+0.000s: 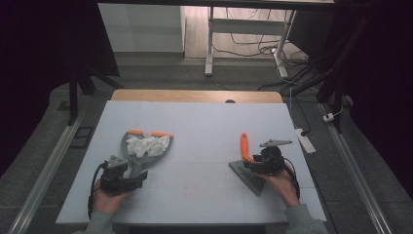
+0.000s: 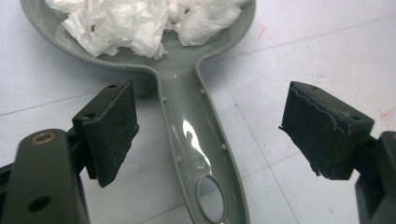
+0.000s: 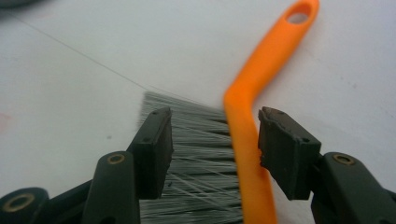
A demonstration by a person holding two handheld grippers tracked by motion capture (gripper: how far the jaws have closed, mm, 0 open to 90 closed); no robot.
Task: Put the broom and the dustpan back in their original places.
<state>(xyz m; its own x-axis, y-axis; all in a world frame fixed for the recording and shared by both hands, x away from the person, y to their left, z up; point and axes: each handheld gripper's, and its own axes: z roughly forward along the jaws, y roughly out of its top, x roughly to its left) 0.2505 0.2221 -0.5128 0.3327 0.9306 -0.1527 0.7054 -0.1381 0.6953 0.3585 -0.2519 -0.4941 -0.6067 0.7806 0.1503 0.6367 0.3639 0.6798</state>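
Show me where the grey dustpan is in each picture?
High view: the dustpan lies left of middle, its handle toward the left gripper.
Left gripper view: pan at the top, handle running down between the open jaws.
Right gripper view: I can't make it out.
Shared landmark: the crumpled white paper inside it.

Grey floor, dark curtains, white desk legs behind.
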